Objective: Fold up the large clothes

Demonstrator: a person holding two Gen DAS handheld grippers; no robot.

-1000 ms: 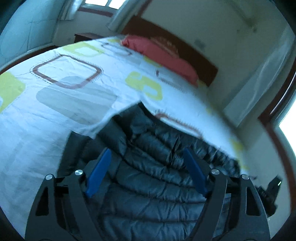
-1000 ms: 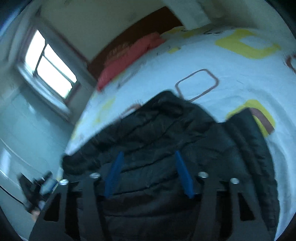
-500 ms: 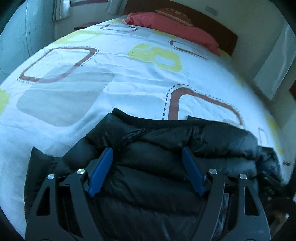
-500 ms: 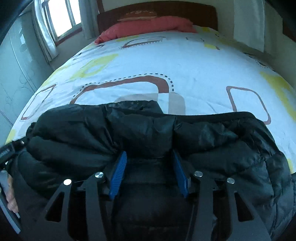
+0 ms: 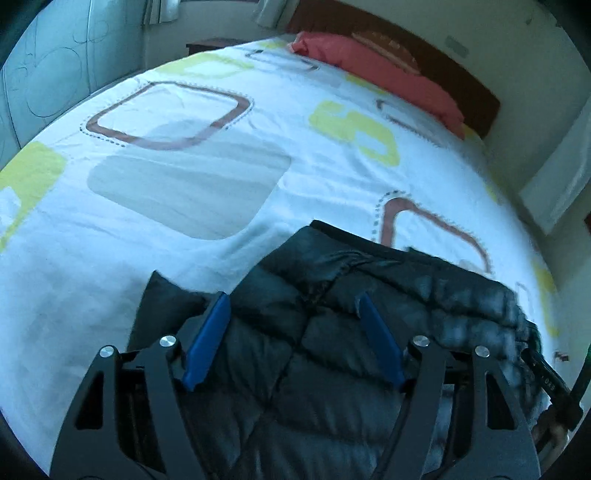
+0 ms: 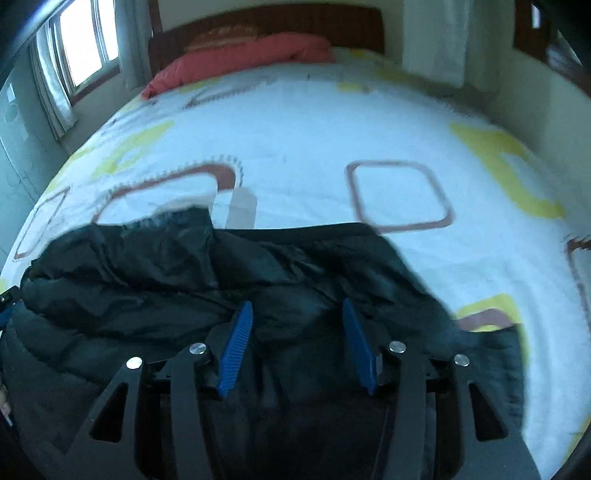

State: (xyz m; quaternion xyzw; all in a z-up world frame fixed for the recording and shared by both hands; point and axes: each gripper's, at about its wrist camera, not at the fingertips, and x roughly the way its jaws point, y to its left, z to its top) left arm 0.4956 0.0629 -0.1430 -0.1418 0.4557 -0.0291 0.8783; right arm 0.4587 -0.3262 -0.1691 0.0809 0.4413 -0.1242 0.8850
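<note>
A red pillow is lying against the dark wooden headboard of a bed whose white sheet (printed with brown, grey and lime squares) is catching light from a curtained window.

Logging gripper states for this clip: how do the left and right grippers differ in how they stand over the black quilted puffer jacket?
The left gripper has its blue fingers spread wider than the right gripper, whose blue fingers stand closer together. The left gripper's jaws are closing; the right's are not. Both hang over the black quilted puffer jacket on the patterned white bedsheet, fabric showing between the fingers; whether either pinches it is unclear.
</note>
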